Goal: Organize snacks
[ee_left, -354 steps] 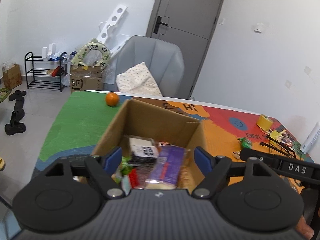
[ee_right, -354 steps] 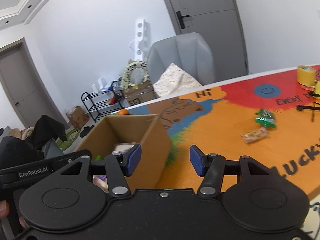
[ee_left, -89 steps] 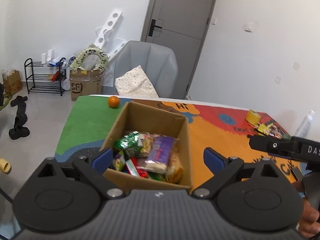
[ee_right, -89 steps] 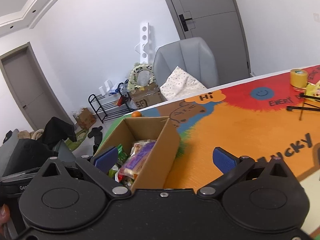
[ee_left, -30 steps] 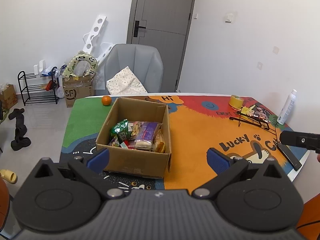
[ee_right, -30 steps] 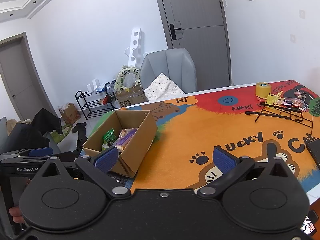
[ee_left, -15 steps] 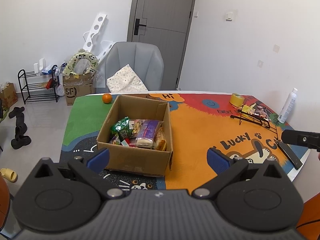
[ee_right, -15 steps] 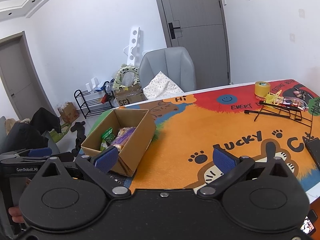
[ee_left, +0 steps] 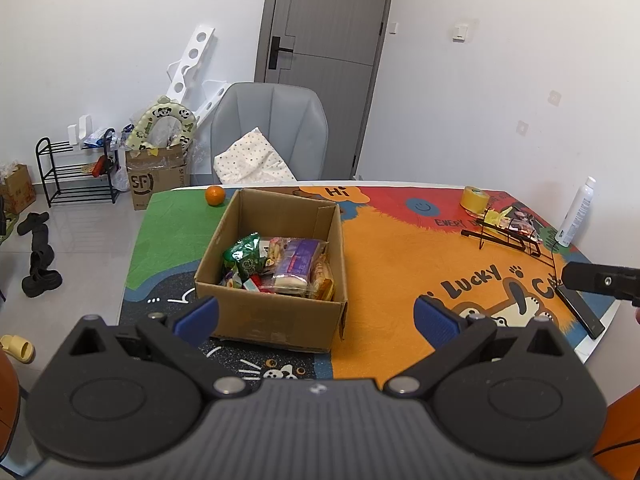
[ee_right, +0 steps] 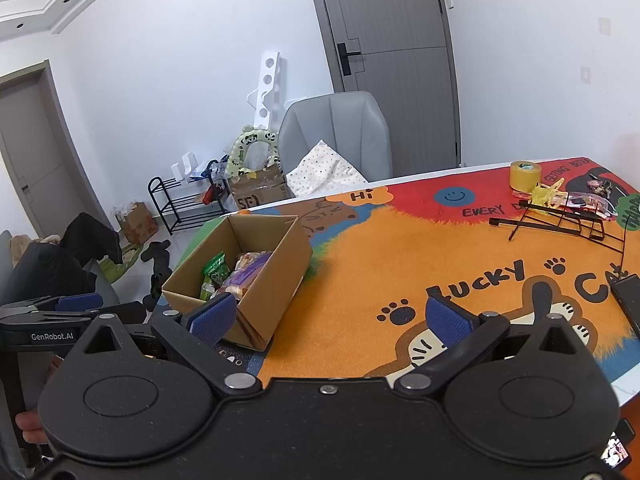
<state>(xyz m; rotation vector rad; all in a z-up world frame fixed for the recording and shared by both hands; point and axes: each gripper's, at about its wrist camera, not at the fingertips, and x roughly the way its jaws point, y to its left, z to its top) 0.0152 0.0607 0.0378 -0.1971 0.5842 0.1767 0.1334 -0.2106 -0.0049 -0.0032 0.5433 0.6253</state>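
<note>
While both spread empty, left gripper (ee_left: 316, 314) and right gripper (ee_right: 330, 316) hover near snack-filled box (ee_left: 276, 312).

Both wrist views looked forward across table (ee_left: 400, 248), held back from it; shared cardboard box (ee_left: 276, 312), door.

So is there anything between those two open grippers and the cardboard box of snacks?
Nothing visible. The left gripper and right gripper are both open and empty, with only bare mat before the cardboard box.
</note>
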